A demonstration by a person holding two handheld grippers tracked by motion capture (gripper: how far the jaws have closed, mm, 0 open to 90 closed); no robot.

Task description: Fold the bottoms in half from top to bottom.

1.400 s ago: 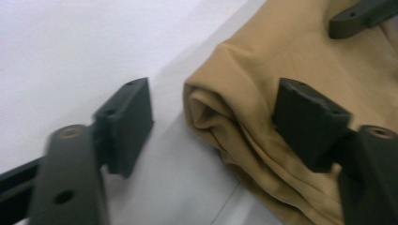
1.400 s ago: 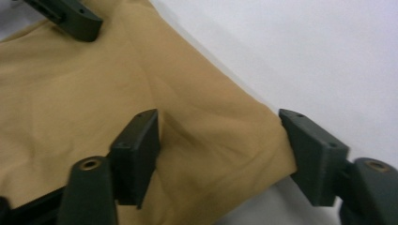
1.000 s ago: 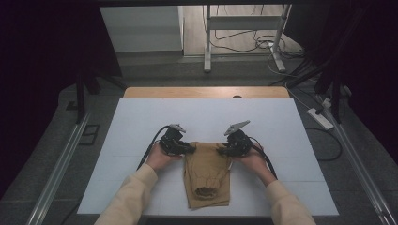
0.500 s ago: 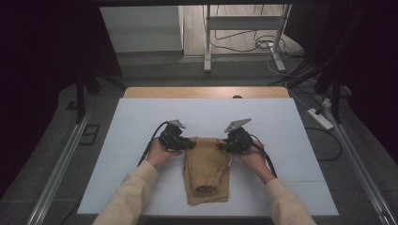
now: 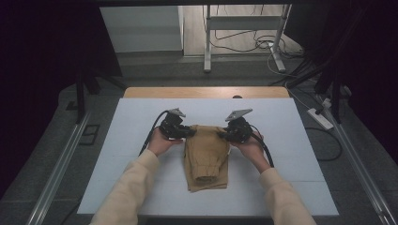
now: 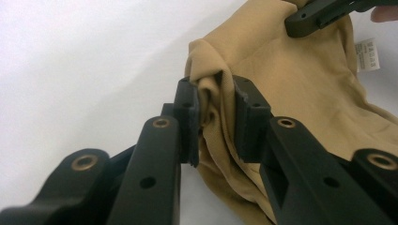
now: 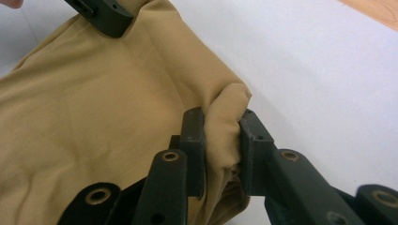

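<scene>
White table (image 5: 141, 117): both grippers, L (image 5: 187, 133) & R (image 5: 224, 135), pinch tan pants' (image 5: 206, 154) 12 o'clock corners, prob. to lift & fold.

**Left gripper clamped on a bunch of tan fabric**

So the left gripper (image 6: 217, 117) has its two black jaws pinched on a bunched fold of the tan garment (image 6: 291, 84), cloth squeezed between the pads. The rest of the fabric spreads off to the right over the white worktop (image 6: 84, 61). Up top right, the other gripper (image 6: 324, 14) bites the far edge. There's a small white label (image 6: 368, 54) near the right edge, print too small to read.
</scene>
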